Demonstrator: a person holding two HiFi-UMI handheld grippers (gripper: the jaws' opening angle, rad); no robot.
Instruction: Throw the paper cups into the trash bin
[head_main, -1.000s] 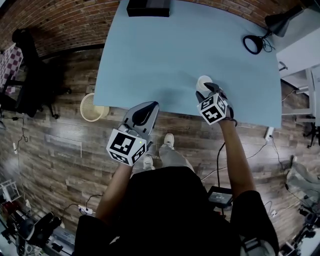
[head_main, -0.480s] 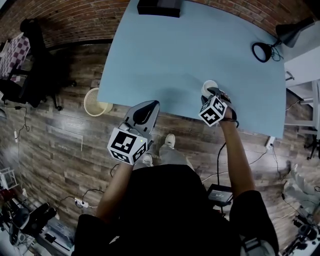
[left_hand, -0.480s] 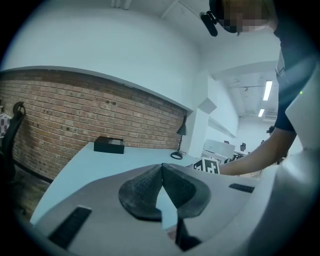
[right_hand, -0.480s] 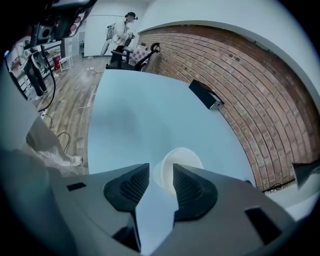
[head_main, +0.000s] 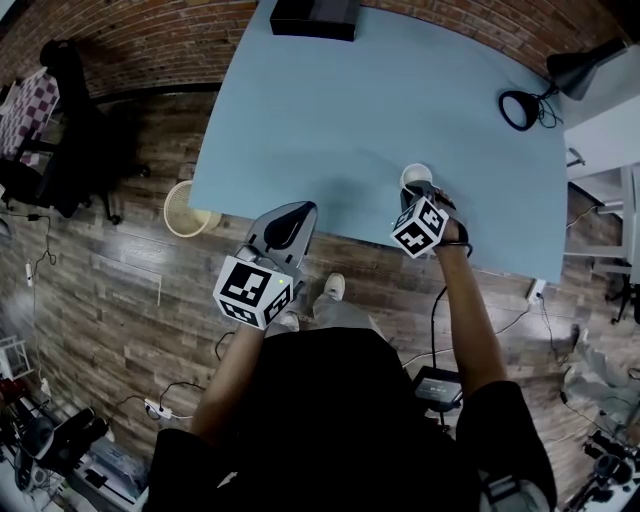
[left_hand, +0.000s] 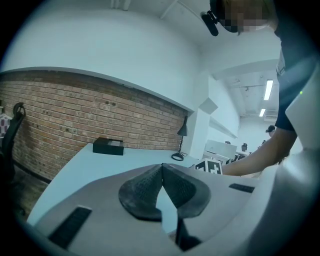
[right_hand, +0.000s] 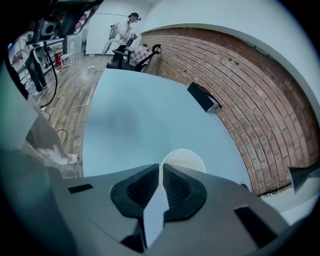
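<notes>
The right gripper (right_hand: 161, 172) has just been closing its jaws, which now pinch the near wall of the white paper cup (right_hand: 184, 159). The cup stands upright on the blue counter (head_main: 350, 110) near its front edge. The left gripper (left_hand: 162, 170) has its jaws pressed together, empty, well apart from the cup.

Soft, even indoor light, faint shadows, with heavy fisheye warping and dark vignetted corners.

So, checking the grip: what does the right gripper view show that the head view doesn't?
Only the right gripper view: the right gripper, whose jaws have just been closing, pinches the paper cup wall. Only the head view: the trash bin on the floor beside the table, and the left gripper. Both: table, black box, cup.
</notes>
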